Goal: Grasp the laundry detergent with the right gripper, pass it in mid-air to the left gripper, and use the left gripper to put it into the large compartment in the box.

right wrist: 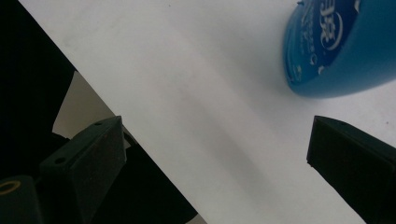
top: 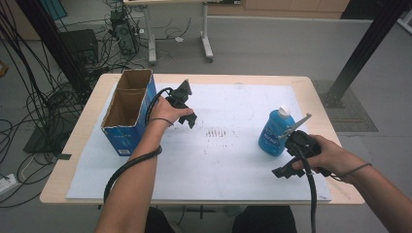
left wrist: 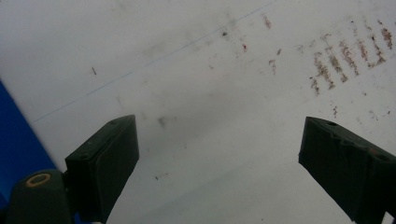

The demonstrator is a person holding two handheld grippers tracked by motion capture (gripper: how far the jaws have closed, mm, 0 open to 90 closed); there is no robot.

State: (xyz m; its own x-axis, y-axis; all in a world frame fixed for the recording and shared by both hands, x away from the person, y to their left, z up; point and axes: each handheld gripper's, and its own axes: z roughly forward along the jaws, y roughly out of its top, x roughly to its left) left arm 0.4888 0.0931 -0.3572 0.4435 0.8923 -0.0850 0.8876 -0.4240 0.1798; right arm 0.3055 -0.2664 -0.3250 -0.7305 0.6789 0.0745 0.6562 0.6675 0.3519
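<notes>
A blue bottle with a white cap stands upright on the white sheet at the right; its base also appears in the right gripper view. My right gripper hovers just in front of it, jaws open and empty, with the bottle beyond the right jaw. My left gripper is held above the sheet beside an open blue cardboard box, open with nothing between its jaws. The box's blue wall sits at the left edge of the left gripper view.
Brownish scuff marks dot the sheet's middle. The wooden table's front edge runs close under the right gripper. On the floor behind the table are cables, a black frame post and desk legs.
</notes>
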